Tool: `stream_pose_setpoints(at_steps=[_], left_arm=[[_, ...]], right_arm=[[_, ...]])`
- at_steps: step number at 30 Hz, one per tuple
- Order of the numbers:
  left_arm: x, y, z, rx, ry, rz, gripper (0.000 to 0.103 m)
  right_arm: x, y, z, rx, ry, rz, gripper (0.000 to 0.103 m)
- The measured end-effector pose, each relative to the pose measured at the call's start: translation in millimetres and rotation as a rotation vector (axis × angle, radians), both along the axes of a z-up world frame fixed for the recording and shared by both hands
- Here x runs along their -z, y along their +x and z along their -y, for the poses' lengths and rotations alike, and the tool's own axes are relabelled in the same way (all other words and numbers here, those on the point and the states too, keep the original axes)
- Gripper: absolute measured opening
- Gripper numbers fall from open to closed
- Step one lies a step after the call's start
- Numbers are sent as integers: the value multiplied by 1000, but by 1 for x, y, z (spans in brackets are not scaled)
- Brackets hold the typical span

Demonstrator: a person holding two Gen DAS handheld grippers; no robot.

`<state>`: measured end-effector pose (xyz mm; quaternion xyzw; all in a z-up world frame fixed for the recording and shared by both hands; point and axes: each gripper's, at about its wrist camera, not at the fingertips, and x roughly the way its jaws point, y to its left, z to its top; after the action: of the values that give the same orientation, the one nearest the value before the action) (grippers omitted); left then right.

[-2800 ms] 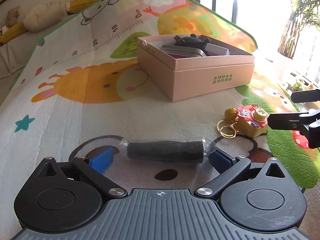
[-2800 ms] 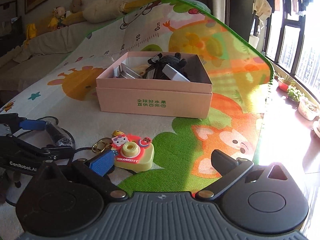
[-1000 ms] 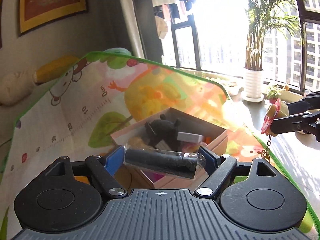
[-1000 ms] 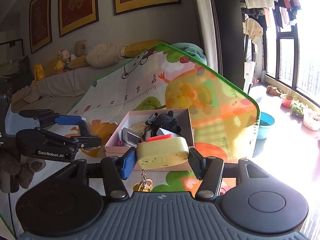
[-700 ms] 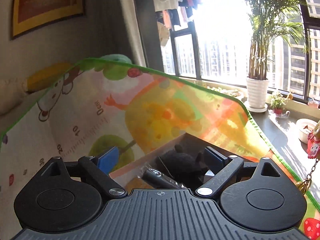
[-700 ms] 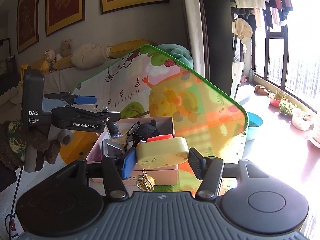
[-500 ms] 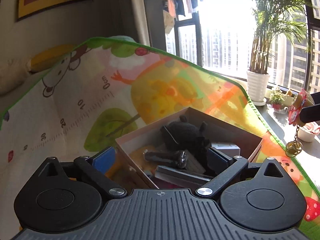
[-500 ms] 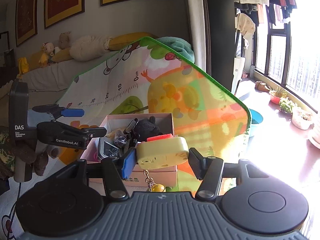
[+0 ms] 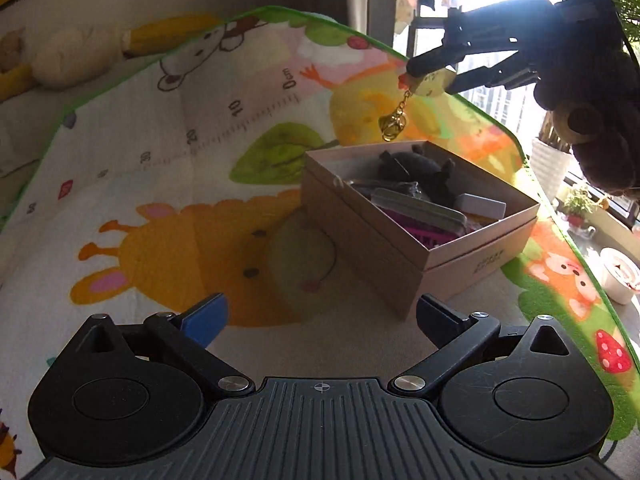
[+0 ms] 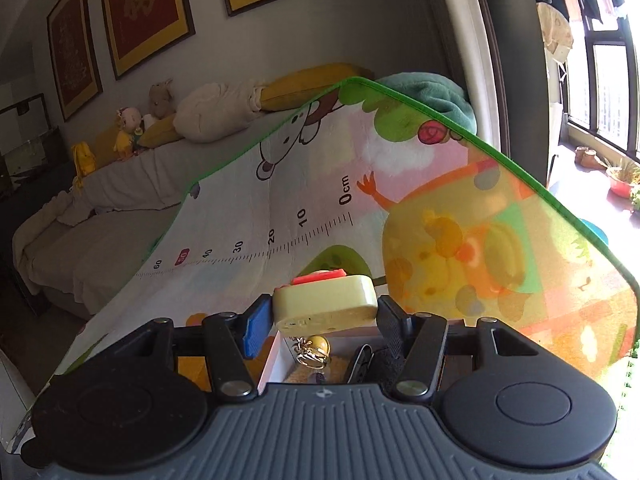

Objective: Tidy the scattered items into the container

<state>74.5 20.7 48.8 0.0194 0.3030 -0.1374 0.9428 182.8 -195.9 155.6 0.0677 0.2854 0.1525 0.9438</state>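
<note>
Short of the box [image 9: 424, 248], my left gripper [image 9: 320, 320] has just spread wide, empty. Above the box, my right gripper [image 10: 318, 320] clamps the toy [image 10: 324, 304]; its dangling chain [image 10: 312, 350] could snag the rim and tip it outside.

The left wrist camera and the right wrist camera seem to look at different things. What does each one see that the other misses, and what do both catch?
Only the left wrist view shows the whole pink box with its contents, a potted plant, and the open, empty left gripper. Only the right wrist view shows the sofa, plush toys and framed pictures. Both show the cartoon play mat, and the right gripper holding the yellow toy camera above the box, its keychain dangling.
</note>
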Motion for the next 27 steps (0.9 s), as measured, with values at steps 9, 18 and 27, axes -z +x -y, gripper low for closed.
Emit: stream_pose_setpoints(at_steps=[9, 18, 27], left_arm=[[5, 9, 22, 65, -27, -19, 103], [10, 20, 79, 147, 6, -19, 103], [12, 36, 86, 202, -108, -41, 103]], right_arm=[[64, -44, 31, 72, -129, -83, 76], [74, -44, 84, 169, -4, -119, 88], [95, -34, 74, 86, 136, -204, 98]])
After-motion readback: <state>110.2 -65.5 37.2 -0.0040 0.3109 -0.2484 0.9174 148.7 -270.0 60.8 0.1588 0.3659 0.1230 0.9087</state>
